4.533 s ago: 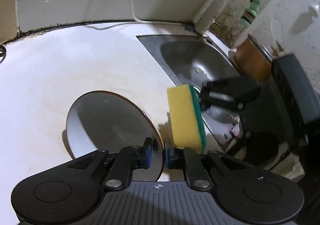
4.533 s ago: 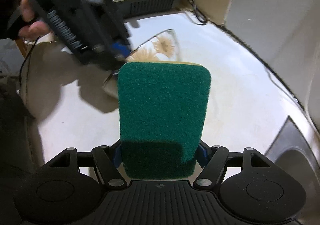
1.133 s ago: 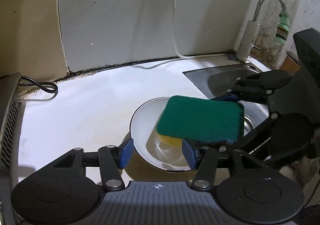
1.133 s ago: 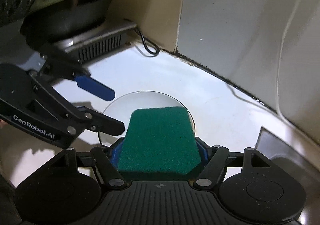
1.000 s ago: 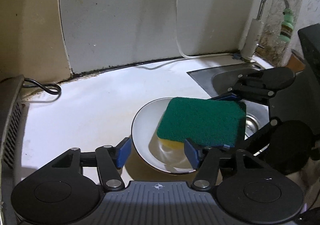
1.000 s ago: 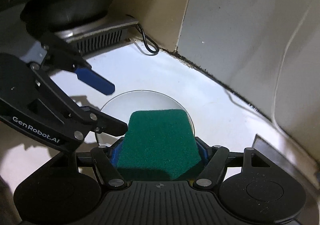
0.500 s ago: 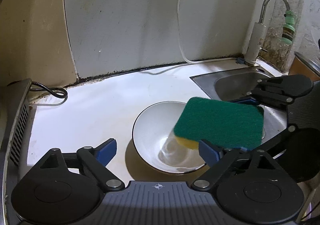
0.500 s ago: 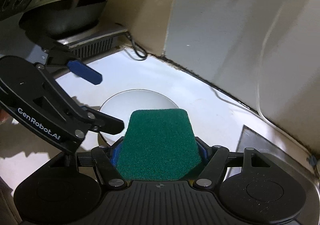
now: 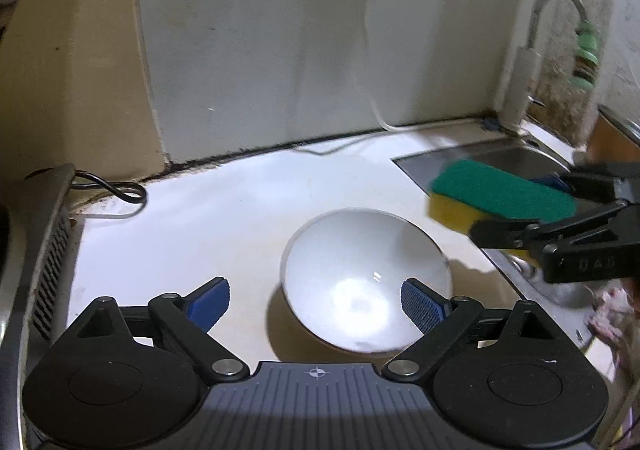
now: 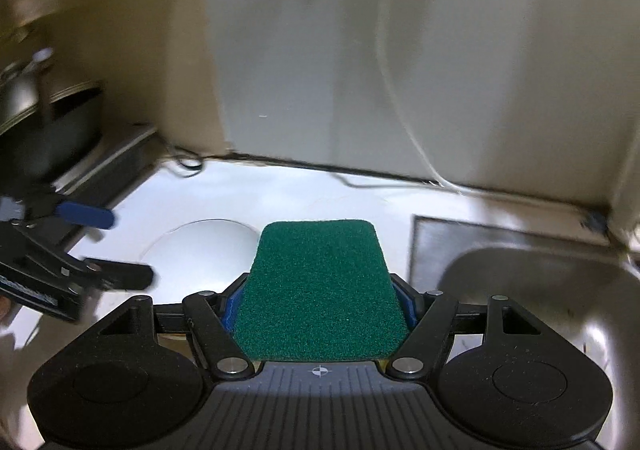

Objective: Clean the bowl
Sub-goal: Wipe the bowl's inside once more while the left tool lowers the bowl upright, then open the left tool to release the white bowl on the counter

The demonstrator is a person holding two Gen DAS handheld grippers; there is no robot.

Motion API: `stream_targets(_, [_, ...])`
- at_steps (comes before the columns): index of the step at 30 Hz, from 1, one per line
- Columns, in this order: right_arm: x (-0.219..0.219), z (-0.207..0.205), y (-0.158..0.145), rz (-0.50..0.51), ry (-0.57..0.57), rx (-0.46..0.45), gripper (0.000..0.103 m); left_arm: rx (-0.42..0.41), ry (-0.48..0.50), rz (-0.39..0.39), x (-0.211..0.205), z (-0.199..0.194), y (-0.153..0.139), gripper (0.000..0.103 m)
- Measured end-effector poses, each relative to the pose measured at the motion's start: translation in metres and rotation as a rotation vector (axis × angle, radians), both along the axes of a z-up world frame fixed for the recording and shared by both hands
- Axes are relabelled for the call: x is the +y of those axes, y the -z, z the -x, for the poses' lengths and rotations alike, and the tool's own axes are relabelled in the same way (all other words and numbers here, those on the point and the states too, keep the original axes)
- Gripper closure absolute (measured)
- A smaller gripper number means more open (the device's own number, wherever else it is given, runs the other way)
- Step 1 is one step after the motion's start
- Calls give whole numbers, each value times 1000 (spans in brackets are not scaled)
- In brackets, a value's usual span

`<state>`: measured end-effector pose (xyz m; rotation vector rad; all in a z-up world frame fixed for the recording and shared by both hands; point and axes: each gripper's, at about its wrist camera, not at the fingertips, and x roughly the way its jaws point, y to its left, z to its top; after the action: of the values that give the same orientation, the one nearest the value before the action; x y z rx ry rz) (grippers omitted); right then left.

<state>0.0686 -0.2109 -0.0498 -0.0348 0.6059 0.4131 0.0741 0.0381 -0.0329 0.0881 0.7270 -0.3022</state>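
A white bowl (image 9: 366, 282) sits upright on the white counter (image 9: 200, 218), just ahead of my left gripper (image 9: 316, 302). That gripper is open wide. Its left blue pad is well clear of the bowl and its right pad is near the right rim without pressing on it. To the right, above the counter's edge by the sink, my right gripper (image 9: 524, 206) is shut on a yellow sponge with a green scouring face (image 9: 500, 194). In the right wrist view the sponge (image 10: 320, 290) fills the right gripper (image 10: 320, 302). The bowl (image 10: 204, 250) and the left gripper (image 10: 128, 246) lie to its left.
A steel sink (image 10: 520, 290) is set into the counter at the right, with a curved faucet (image 9: 536, 50) behind it. A stove (image 9: 44, 234) with a dark pan (image 10: 52, 122) borders the left side. A black cable (image 9: 116, 190) lies by the back wall.
My left gripper's jaws spread wide, away from the bowl. The right gripper lifted the sponge out of the bowl and carried it right toward the sink, rolling as it went.
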Motion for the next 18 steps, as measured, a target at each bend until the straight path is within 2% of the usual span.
stream_targets(5, [0, -20, 20, -4, 68, 39, 33, 7, -34, 34, 8, -19, 3, 9])
stream_targets(8, [5, -30, 33, -17, 88, 61, 33, 38, -48, 62, 7, -34, 11, 9])
stream_targets(15, [26, -30, 43, 37, 73, -40, 32, 82, -33, 48, 1, -45, 25, 9])
stream_targets(18, [31, -24, 46, 81, 18, -72, 32, 93, -23, 45, 0, -46, 29, 9])
